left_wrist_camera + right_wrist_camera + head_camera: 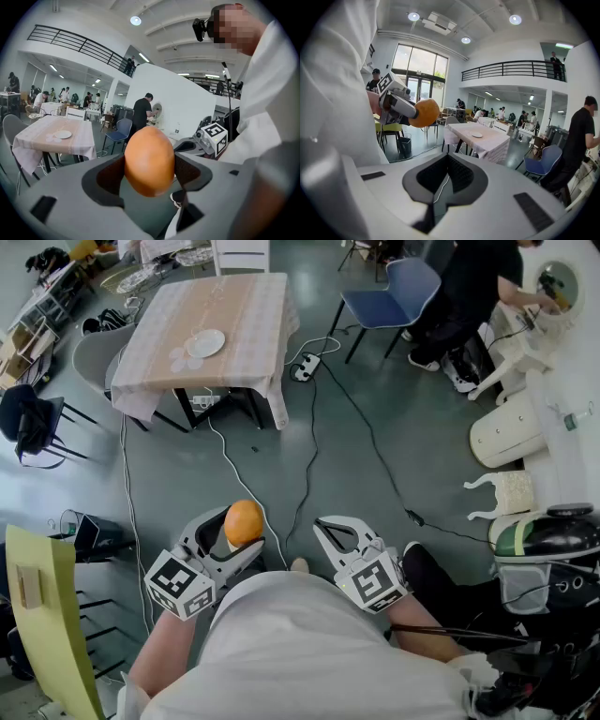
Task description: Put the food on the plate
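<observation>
Orange [244, 521], round and smooth, sat clamped between the jaws of the left gripper [236, 531], held up in the air close to the person's body; the left gripper view showed both dark pads pressing on its sides, with the jaws standing wide around it. Right beside it, the right gripper [322, 524] was carried at about the same height, its jaws brought together at the tips with nothing between them. Both grippers pointed out over the grey floor, where a cable [309, 456] trailed across. Well ahead stood the table [253, 324] with its pale checked cloth, and on it, toward the near left end, lay the white plate [205, 342], bare on top. So the fruit was well apart from the plate, with open floor between them. Beyond the table to the right stood a blue chair [398, 292], and next to it a person in black [473, 287] bent over a white counter.
</observation>
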### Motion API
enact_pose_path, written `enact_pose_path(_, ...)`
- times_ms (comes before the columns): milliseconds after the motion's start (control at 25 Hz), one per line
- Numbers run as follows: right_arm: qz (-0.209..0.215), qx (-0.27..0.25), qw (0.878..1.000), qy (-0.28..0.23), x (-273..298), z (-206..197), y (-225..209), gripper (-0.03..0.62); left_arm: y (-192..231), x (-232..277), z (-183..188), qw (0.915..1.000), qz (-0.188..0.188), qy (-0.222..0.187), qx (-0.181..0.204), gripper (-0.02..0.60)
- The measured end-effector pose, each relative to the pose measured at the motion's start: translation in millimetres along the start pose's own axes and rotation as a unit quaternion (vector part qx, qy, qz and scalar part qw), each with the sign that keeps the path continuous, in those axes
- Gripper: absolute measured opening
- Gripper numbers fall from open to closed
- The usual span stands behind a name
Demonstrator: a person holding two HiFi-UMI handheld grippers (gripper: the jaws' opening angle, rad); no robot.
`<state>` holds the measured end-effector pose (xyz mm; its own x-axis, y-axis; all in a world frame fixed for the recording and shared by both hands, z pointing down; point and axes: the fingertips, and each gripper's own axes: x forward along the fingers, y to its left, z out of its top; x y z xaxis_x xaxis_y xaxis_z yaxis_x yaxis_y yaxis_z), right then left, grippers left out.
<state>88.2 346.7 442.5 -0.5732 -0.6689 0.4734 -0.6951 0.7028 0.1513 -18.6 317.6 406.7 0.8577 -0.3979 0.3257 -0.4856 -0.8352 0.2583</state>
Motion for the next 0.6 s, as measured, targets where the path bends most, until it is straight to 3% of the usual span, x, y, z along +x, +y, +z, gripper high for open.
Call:
enact_pose_path(160,-0.004,0.007,1.0,-0.021,-1,-1,0,0.012,-1,-2,0,1.0,0.004,-0.001,0.005,0.344)
enact_pose_path(600,0.028,0.002,1.0,-0.004,19,-13,1,0.012,21,-12,-1,0.9992,0.039,0.003,0.001,0.344)
